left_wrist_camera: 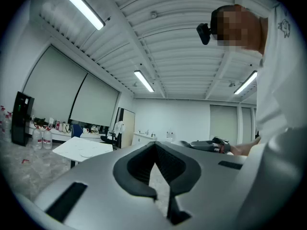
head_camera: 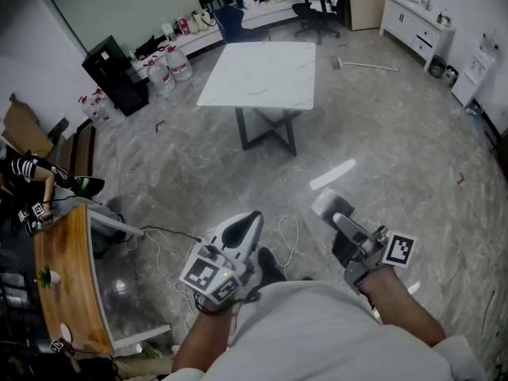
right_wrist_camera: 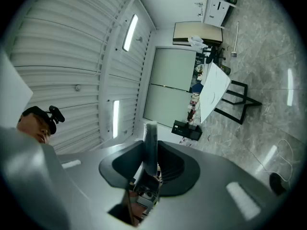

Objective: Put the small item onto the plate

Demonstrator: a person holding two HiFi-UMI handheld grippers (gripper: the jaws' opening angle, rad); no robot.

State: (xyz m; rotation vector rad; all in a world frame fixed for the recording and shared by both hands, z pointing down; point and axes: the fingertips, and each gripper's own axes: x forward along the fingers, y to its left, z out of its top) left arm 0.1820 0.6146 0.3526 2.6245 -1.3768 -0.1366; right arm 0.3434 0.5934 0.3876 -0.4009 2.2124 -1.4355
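Well back from the white table point(head_camera: 262, 78), a person point(head_camera: 317, 328) holds the left gripper point(head_camera: 252, 217) and right gripper point(head_camera: 326, 204), each with jaws closed on nothing. On the table lies a pale plate point(left_wrist_camera: 86, 154); the small item is indiscernible.

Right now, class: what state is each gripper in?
Left gripper: jaws closed, empty.
Right gripper: jaws closed, nothing seen between them.

An office-like room: white table point(head_camera: 258, 74) at twelve o'clock, swivel chair point(head_camera: 317, 14) beyond, white cabinet point(head_camera: 417, 24) at one o'clock, ceiling strip lights point(left_wrist_camera: 144, 81).
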